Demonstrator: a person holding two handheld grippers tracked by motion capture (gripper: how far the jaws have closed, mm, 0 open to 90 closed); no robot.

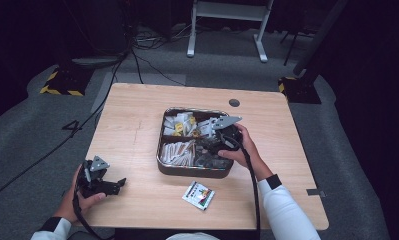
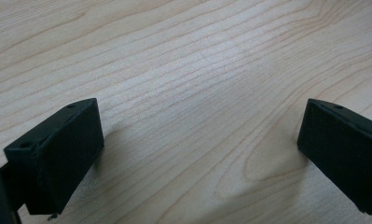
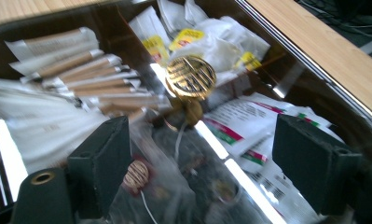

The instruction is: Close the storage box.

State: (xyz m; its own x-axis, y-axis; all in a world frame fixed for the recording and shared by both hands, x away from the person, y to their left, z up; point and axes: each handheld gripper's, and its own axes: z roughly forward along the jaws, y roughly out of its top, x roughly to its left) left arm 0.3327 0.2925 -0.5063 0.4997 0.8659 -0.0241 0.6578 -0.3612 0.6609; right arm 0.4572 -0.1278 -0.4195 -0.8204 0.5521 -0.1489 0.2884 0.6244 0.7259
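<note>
As the right gripper (image 1: 214,145) hangs over the tray (image 1: 194,172): jaws are held wide, nothing is seen between the pads.
Left gripper (image 1: 114,186): parked low on the table (image 1: 137,115) at its near left corner, well apart from the tray; jaws wide, bare wood between them.
Tray: set mid-table, divided into compartments; sticks (image 3: 81,65) are seen in one, white sachets (image 3: 221,42) in another, printed packets (image 3: 249,126) in a third.
Under the right jaws: clear-wrapped pieces and a gold disc (image 3: 191,77); the right gripper view is blurred, so finer detail is not read.
Loose packet (image 1: 198,195): flat on the table, just in front of the tray's near wall, touched by nothing.
Step judged: sorting into the tray; the loose packet is taken as the next piece.
Method, clearing: the right gripper is best lifted straight above the rim before being drawn back, so no sachet is dragged out.
Method, pick: the packet lies flat, so one edge is best approached at a low slant, one pad slid under, then closed gently.
Method, placing: a match is to be sought among the printed packets.
Risk: a thin packet may be pushed along the wood rather than gripped.
</note>
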